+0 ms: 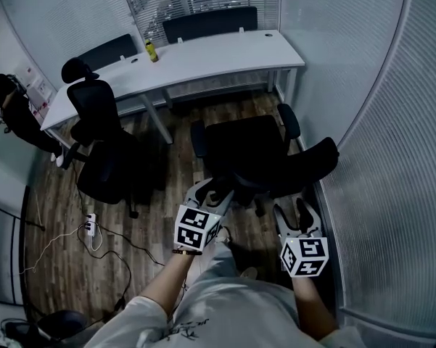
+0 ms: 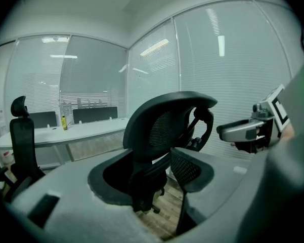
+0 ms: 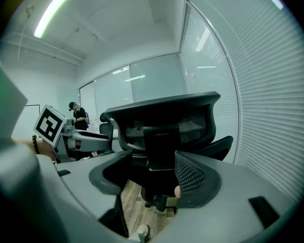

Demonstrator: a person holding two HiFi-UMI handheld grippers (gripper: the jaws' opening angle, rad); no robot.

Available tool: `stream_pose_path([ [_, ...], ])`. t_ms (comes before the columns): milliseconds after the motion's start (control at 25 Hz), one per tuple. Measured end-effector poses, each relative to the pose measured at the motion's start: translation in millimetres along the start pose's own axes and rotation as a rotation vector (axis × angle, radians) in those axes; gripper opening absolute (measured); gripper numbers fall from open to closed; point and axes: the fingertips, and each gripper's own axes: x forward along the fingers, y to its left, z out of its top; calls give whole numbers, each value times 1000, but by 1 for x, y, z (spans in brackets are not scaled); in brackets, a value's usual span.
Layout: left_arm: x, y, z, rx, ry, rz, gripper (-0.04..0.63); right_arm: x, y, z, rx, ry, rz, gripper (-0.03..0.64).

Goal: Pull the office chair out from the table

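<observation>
Glass-walled office, white surface [image 1: 218,56] by the blinds: the office chair [image 1: 250,154] stands apart from it. Left hand-held gripper [image 1: 212,192] and right hand-held gripper [image 1: 296,214] gape wide behind its backrest [image 3: 164,120], gripping nothing; a grasp there looks next.

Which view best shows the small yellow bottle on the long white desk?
The head view: the yellow bottle stands unobstructed on the white desk. The left gripper view shows it small and far off; the right gripper view doesn't show it.
</observation>
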Motion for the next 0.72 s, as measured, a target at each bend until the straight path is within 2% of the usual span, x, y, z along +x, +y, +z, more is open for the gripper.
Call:
stream_pose_path([
  [160,-18,-8,-3,-22,-21,10,191,-9,6,-7,7,2,5,259],
  [200,-22,-9,-4,-24,-25,16,170,-10,7,-8,8,1,2,242],
  [280,-33,-12,-6,-24,-31,32,110,-15,10,-9,8,-1,-5,156],
  [360,-43,-17,-9,-24,-31,41,52,-19,13,-9,6,-2,-6,116],
  [520,-57,-28,-17,-40,-24,34,20,-26,20,-9,-1,-3,6,27],
  [720,-69,-43,-21,-64,-11,13,11,-38,29,-11,-35,-2,24,11],
])
